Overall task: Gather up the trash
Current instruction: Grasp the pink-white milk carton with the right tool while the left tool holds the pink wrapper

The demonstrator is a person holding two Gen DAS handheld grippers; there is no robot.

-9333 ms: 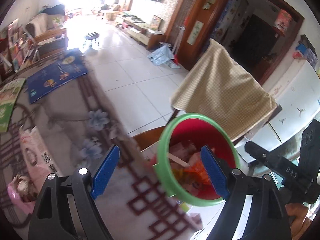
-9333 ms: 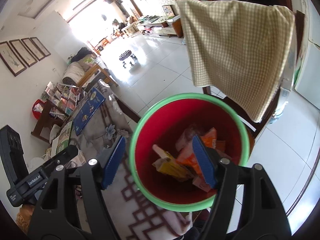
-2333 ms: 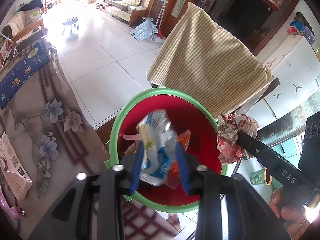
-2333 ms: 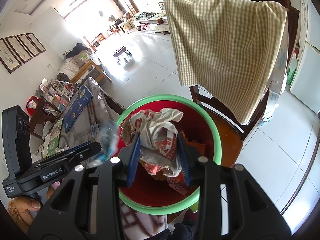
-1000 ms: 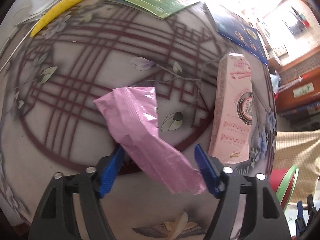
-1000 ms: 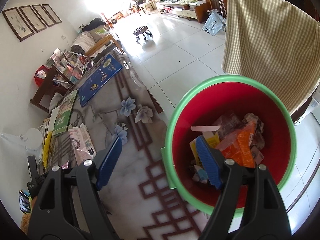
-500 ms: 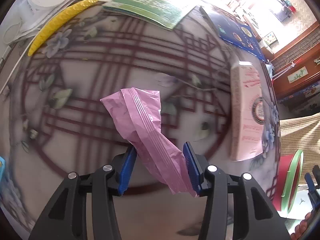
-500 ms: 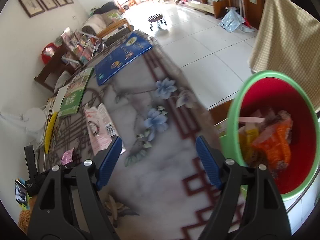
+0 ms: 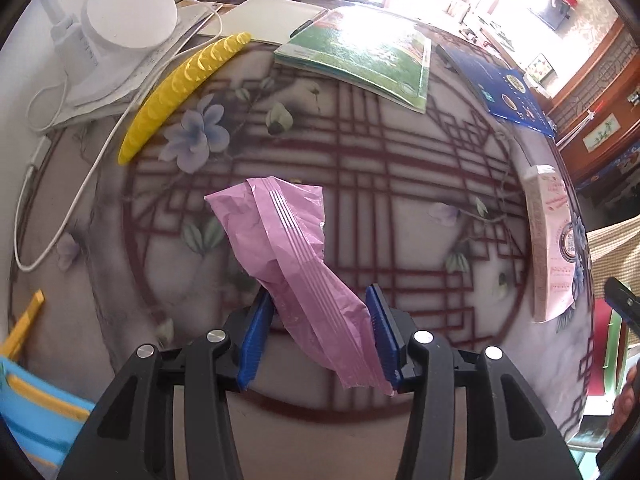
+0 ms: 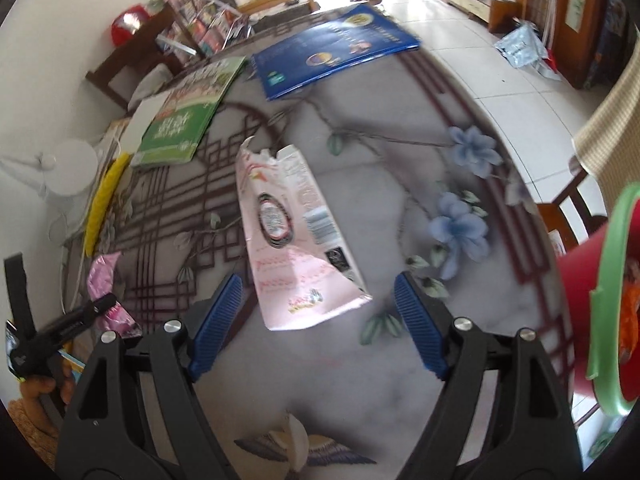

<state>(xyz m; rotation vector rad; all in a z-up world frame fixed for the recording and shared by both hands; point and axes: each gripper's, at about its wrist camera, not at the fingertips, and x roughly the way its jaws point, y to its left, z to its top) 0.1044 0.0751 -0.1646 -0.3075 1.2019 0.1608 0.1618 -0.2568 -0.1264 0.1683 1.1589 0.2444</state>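
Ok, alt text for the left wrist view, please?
The left gripper, jaws shut on a crinkled pink plastic wrapper, sits above a floral-patterned tablecloth. A green booklet and yellow curved plastic strip lie beyond.

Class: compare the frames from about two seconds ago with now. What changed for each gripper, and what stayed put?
Both dropped their trash into the red bin and swung back to the table. The left gripper closed on the pink wrapper; the right gripper, open, approaches the pink carton. Books unmoved.
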